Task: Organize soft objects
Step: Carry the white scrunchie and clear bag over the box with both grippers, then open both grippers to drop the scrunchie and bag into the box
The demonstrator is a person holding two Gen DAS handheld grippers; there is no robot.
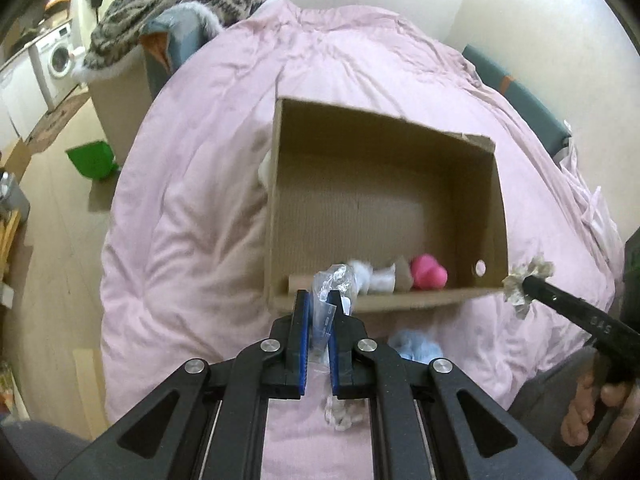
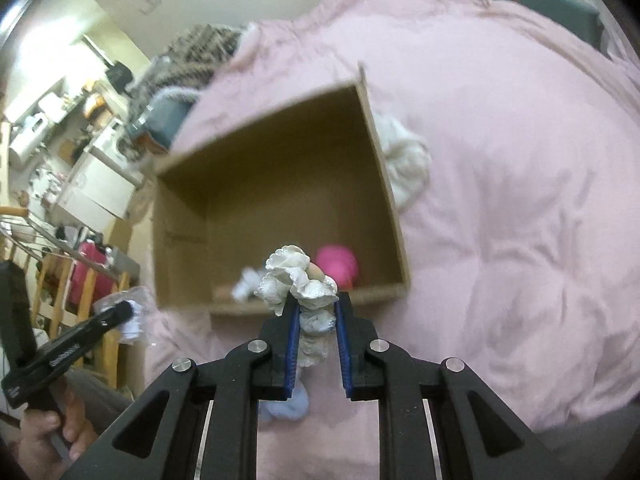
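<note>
An open cardboard box (image 1: 496, 200) lies on a pink quilt (image 1: 192, 208); it also shows in the right wrist view (image 2: 380, 152). Inside are a pink soft ball (image 1: 429, 273) and white-blue soft pieces (image 1: 374, 278). My left gripper (image 1: 318, 300) is shut on a clear plastic packet (image 1: 334, 280) just before the box's near wall. My right gripper (image 2: 316, 308) is shut on a cream ruffled scrunchie (image 2: 294, 280), near the box's front; it shows in the left wrist view (image 1: 528, 280). A light blue soft piece (image 1: 416, 346) lies on the quilt near me.
A white fluffy item (image 2: 408, 160) lies against the box's outer side. A striped blanket (image 1: 176, 4) is heaped at the bed's far end. A green bin (image 1: 90, 158) and a washing machine (image 1: 60, 58) stand on the floor to the left.
</note>
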